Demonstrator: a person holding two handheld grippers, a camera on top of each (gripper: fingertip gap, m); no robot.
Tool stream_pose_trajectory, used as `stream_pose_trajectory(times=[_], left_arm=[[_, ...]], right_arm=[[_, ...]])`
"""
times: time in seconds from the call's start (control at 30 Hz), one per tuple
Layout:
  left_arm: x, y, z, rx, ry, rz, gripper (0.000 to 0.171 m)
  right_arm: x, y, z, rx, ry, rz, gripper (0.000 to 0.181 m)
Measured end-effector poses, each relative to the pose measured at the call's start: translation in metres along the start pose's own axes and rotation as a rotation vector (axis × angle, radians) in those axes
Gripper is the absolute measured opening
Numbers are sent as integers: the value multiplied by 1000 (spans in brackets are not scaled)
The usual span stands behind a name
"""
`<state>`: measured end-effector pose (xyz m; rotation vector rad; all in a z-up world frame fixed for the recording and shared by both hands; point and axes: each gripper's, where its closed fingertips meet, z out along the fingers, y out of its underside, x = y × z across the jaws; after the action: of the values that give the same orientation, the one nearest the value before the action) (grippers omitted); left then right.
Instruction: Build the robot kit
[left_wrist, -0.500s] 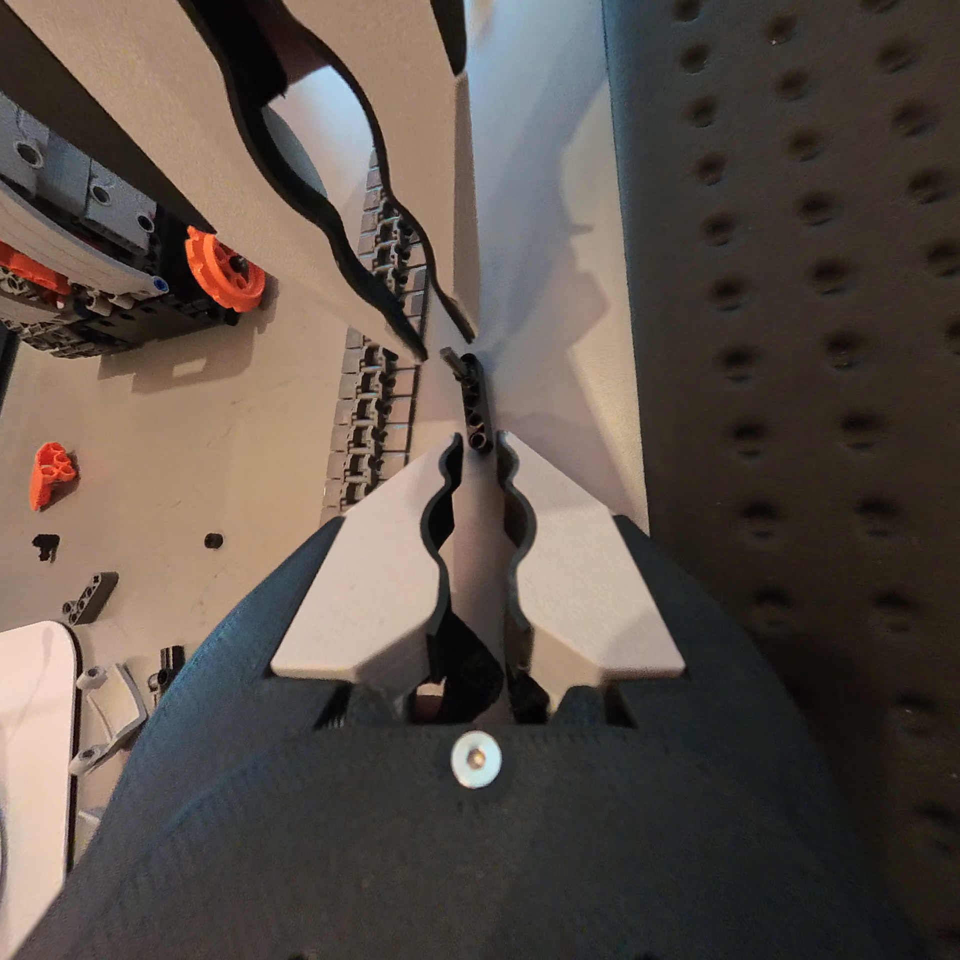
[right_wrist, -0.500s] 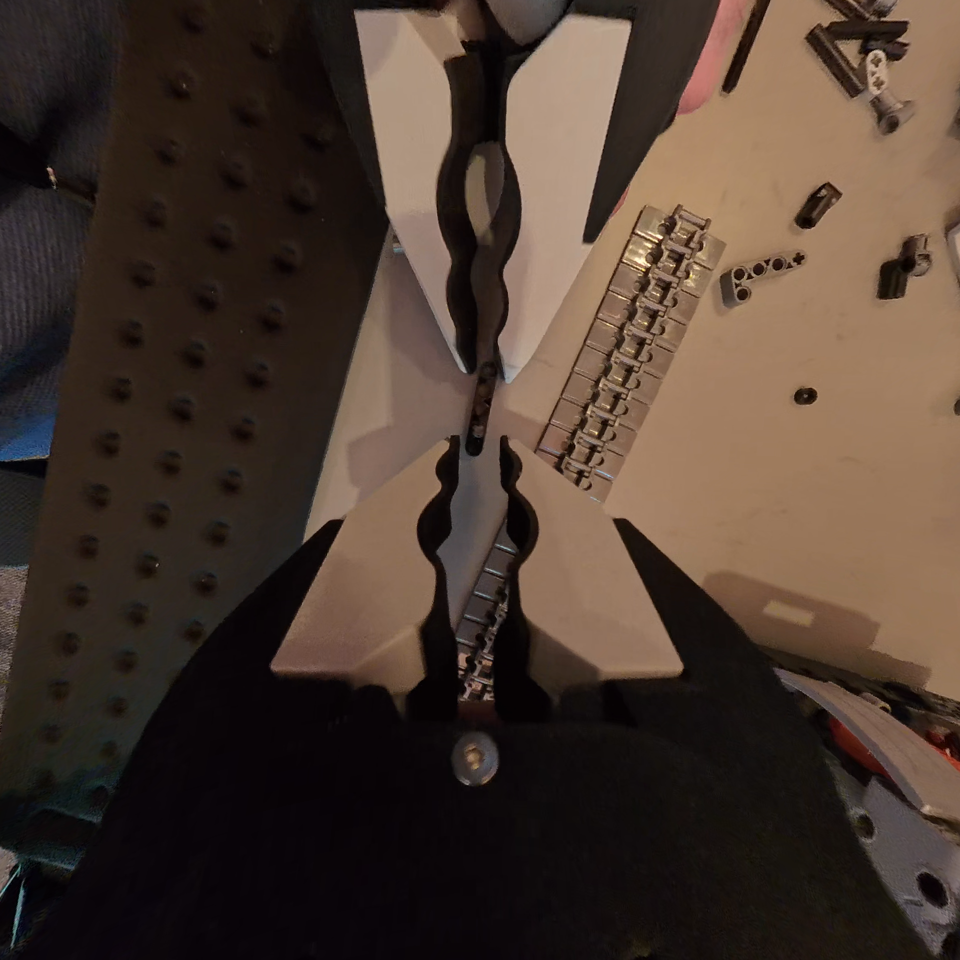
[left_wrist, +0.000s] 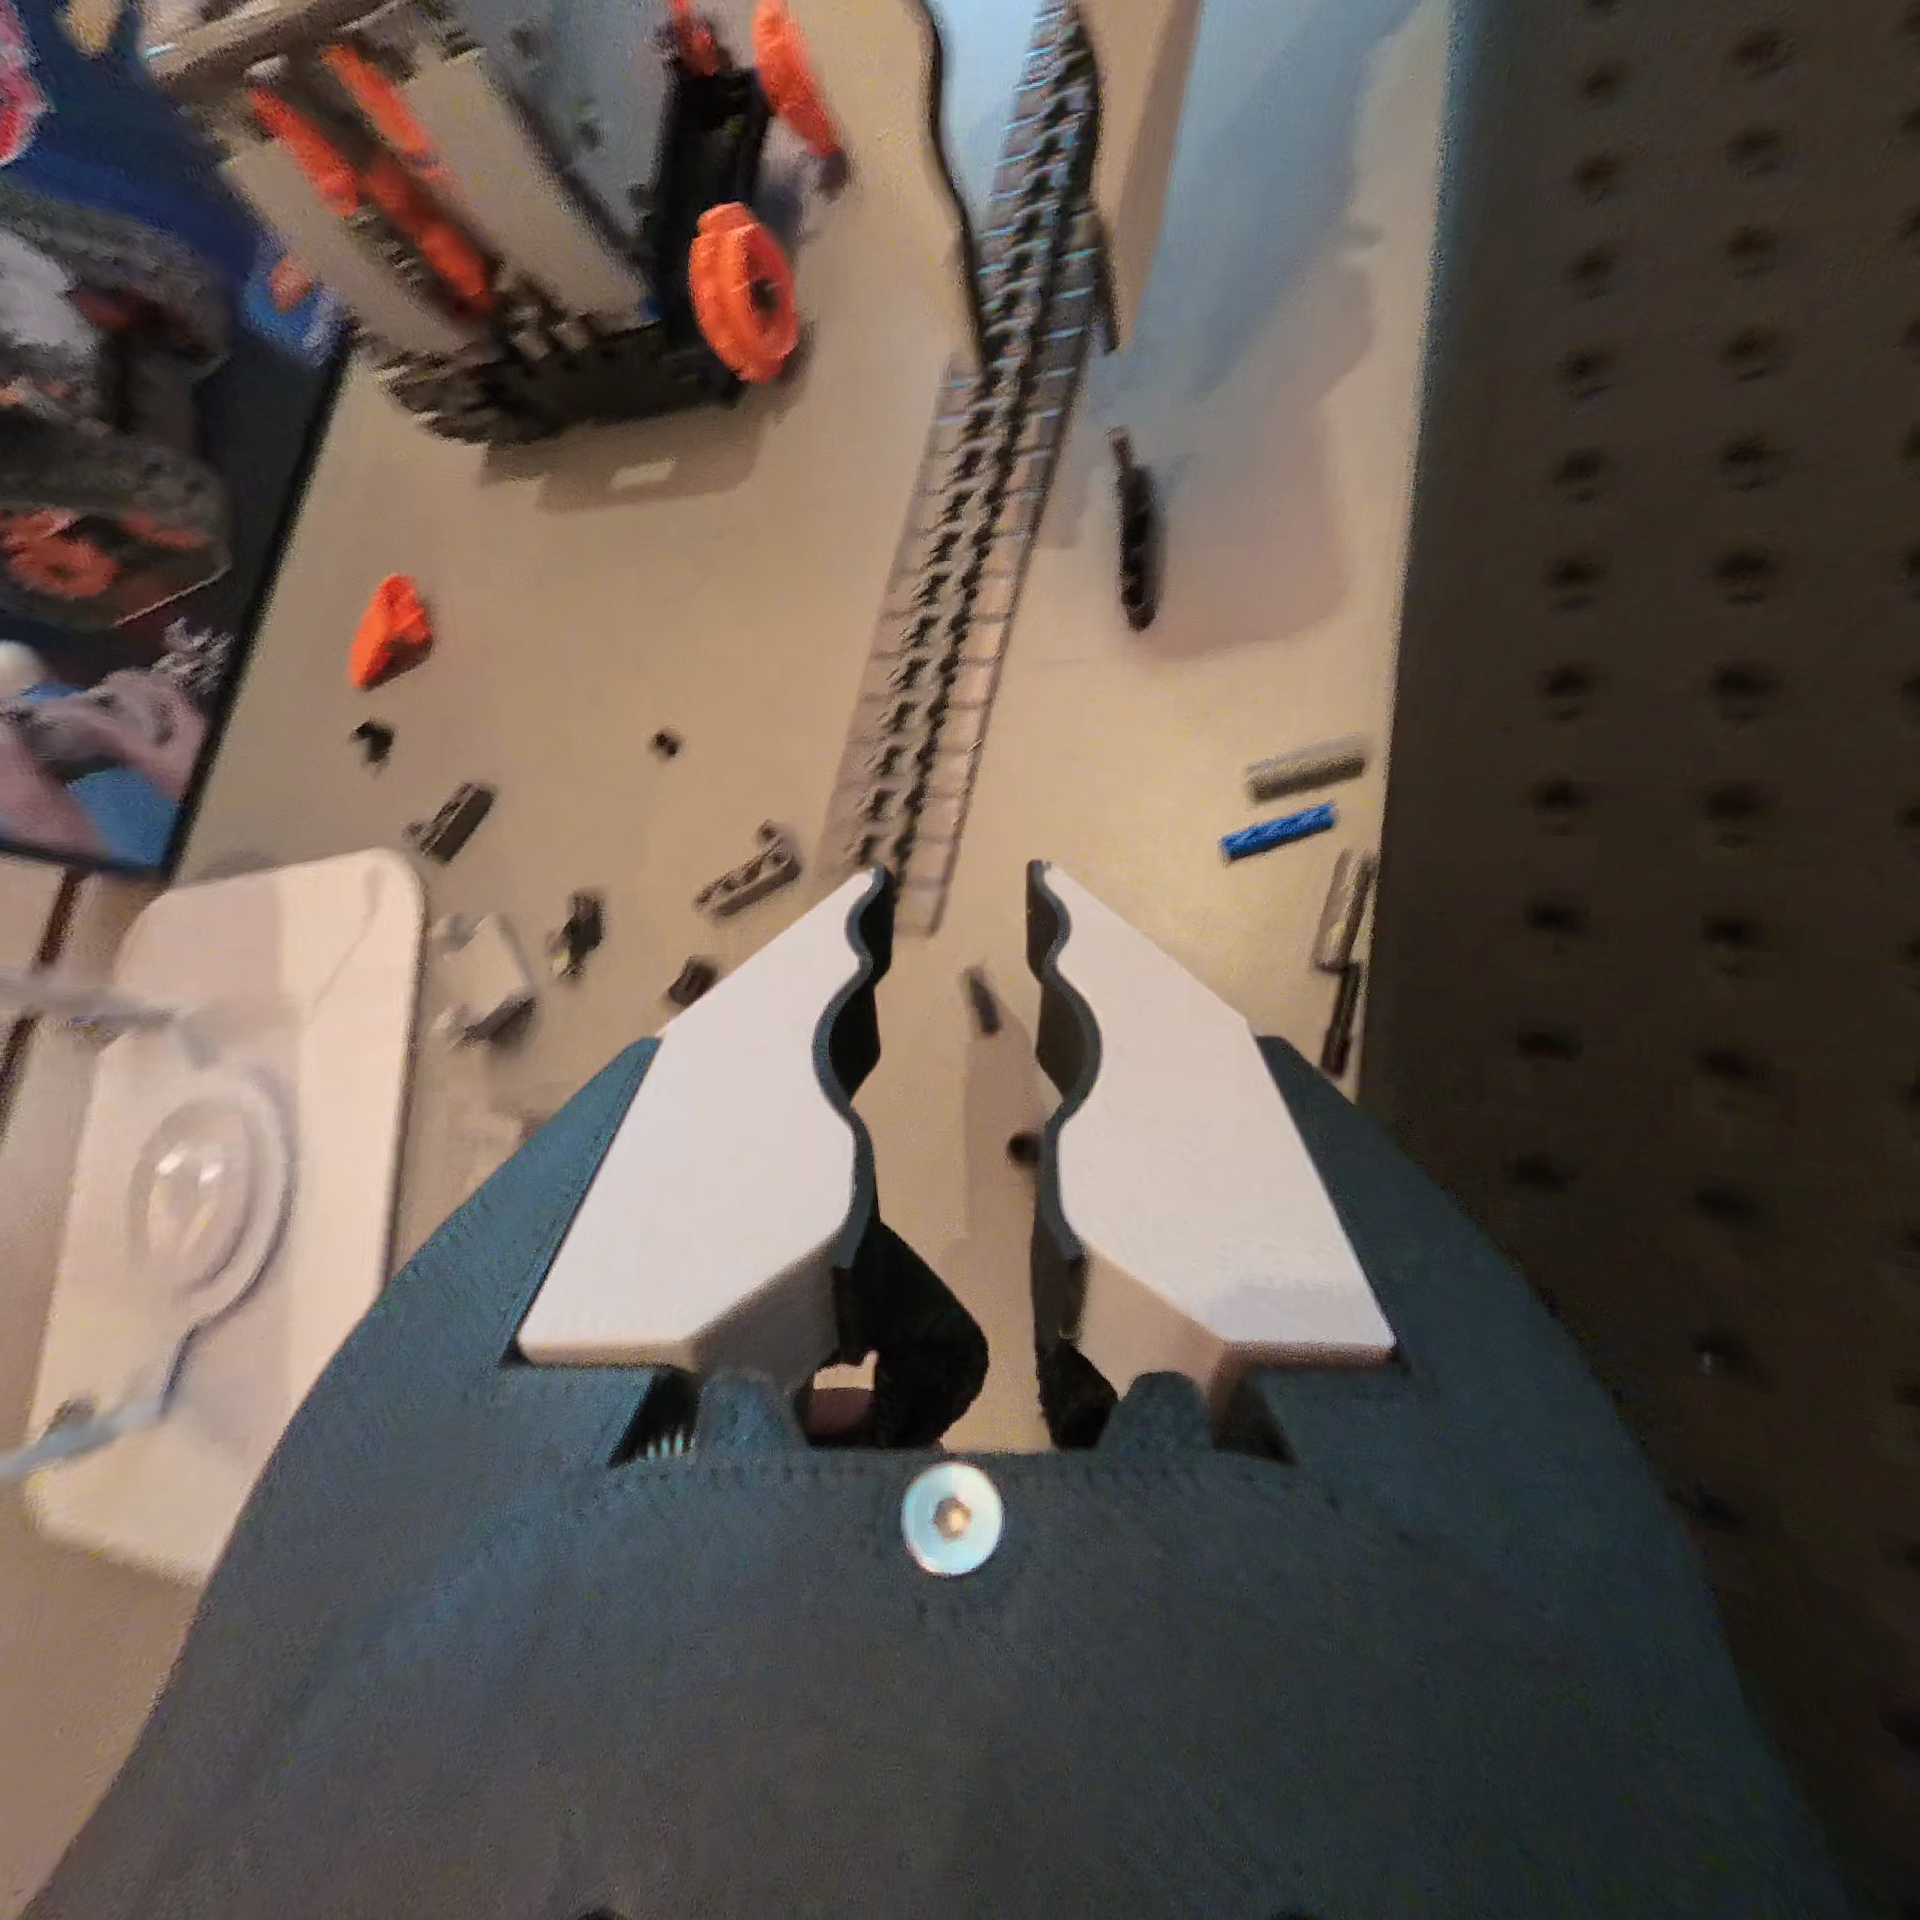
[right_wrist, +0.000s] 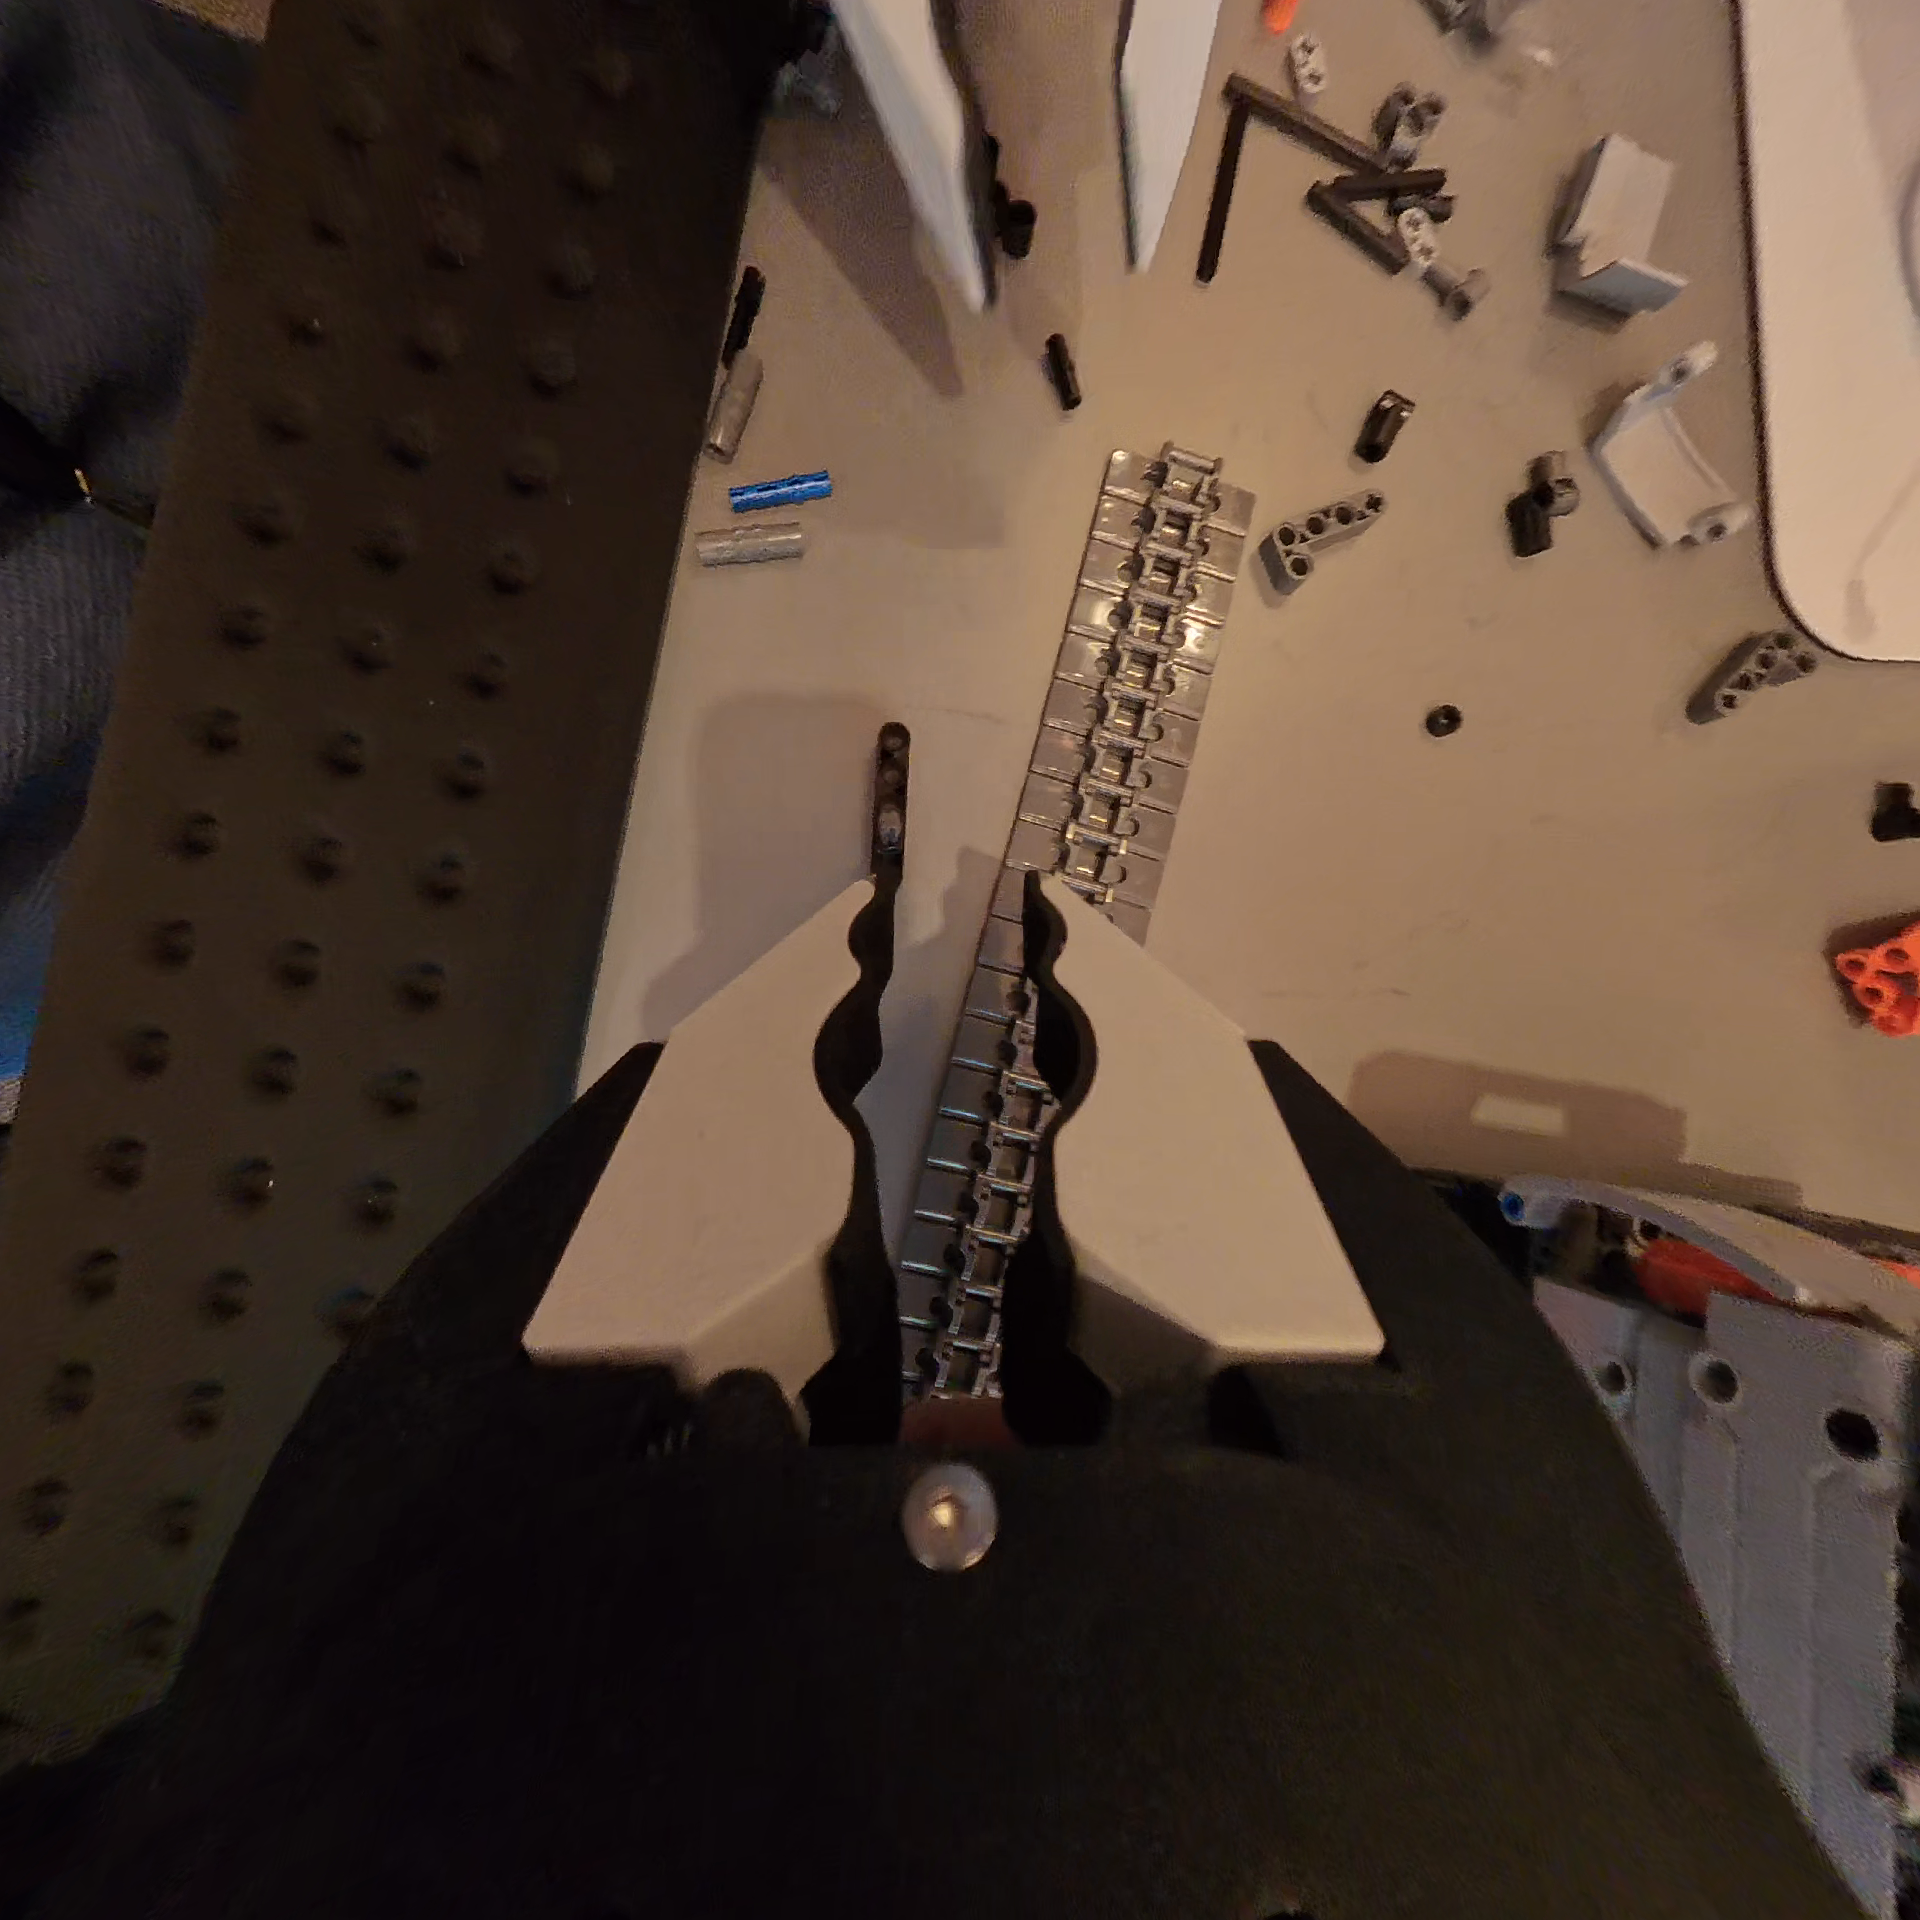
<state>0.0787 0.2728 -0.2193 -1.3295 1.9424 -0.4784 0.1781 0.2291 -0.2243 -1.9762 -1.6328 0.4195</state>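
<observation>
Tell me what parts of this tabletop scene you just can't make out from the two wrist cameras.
- Orange and grey brick model: left wrist view, motion blur smears its detail; the top edge cuts it off.
- Grey track strip: right wrist view, its near end is hidden behind the right tongs.
- White tray: right wrist view, cut off by the right edge.
- Small black pins: left wrist view, too small and blurred to identify.

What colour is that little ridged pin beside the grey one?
Blue: the small blue ridged pin shows best in the right wrist view.
</observation>
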Motion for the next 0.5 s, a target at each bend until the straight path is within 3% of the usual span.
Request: stream_pose_trajectory(times=[0.13,0.3,0.5], left_arm=[[-38,25,-43,-46,-173,-48,22],[-70,76,-91,-230,-331,-94,24],[-60,122,-107,-384,-281,-180,26]], right_arm=[[3,-4,-5,71,44,9,21],[9,-4,-4,145,76,23,21],[14,1,-2,177,94,26,20]])
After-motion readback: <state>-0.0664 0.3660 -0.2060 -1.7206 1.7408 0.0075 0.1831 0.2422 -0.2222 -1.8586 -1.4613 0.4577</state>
